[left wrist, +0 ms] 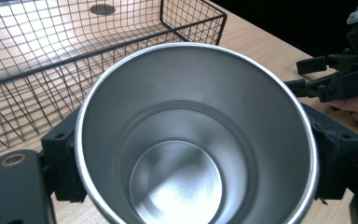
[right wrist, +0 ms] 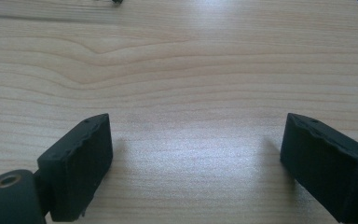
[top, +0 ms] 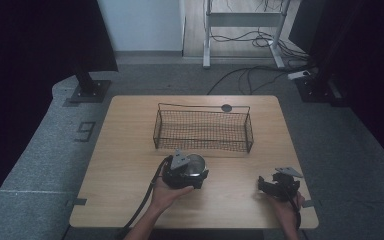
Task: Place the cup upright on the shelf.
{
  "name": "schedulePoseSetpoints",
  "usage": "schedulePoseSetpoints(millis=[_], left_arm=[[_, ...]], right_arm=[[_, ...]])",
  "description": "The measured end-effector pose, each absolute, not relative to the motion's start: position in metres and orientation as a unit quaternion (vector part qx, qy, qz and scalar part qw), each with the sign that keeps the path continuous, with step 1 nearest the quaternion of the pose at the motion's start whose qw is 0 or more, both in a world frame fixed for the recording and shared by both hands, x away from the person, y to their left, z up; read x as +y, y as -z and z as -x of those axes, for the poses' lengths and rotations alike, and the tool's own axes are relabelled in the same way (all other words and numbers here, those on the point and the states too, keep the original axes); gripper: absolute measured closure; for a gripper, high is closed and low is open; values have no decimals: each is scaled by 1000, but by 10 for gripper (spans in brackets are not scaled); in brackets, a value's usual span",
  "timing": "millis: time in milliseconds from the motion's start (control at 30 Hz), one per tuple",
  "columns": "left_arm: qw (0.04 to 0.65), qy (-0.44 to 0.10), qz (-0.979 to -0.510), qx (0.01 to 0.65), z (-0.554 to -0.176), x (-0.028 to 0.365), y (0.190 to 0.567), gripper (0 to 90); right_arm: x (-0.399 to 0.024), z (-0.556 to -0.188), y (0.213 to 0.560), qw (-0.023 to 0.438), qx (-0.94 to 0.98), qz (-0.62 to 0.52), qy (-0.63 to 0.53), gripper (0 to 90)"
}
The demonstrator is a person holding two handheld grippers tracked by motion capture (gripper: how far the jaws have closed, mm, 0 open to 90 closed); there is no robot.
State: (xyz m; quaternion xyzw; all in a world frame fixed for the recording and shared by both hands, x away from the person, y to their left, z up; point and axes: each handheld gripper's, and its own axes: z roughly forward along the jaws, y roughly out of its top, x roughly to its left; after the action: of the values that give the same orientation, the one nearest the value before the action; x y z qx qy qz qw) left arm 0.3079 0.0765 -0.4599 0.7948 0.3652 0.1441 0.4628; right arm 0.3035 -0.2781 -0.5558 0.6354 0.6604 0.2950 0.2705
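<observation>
A shiny steel cup (left wrist: pixel 196 140) sits between the jaws of my left gripper (left wrist: pixel 191 158), which is shut on it; its black pads (left wrist: pixel 67 158) press on both sides of the cup wall. The cup's open mouth faces the camera and it is empty. From the high view the left gripper (top: pixel 192 172) holds the steel cup (top: pixel 196 164) just in front of the black wire basket (top: pixel 203 129). My right gripper (top: pixel 267 187) stands open at the table's front right, and in its own view the right gripper (right wrist: pixel 196 163) has only bare wood between its pads.
The wire basket (left wrist: pixel 51 56) is empty and lies across the middle of the wooden table (top: pixel 130 150). A round grommet (top: pixel 226 107) sits at the table's far edge behind it. Cables and desk legs lie on the floor beyond.
</observation>
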Motion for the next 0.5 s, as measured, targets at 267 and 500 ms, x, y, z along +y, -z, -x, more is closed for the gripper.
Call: schedulePoseSetpoints(millis=[267,500], left_arm=[[467,-148,-790,369,-313,81,452,145],[467,-153,-789,369,-318,82,448,145]], right_arm=[[-278,-304,556,272,659,-637,-294,98],[-279,-304,556,272,658,-637,-294,98]])
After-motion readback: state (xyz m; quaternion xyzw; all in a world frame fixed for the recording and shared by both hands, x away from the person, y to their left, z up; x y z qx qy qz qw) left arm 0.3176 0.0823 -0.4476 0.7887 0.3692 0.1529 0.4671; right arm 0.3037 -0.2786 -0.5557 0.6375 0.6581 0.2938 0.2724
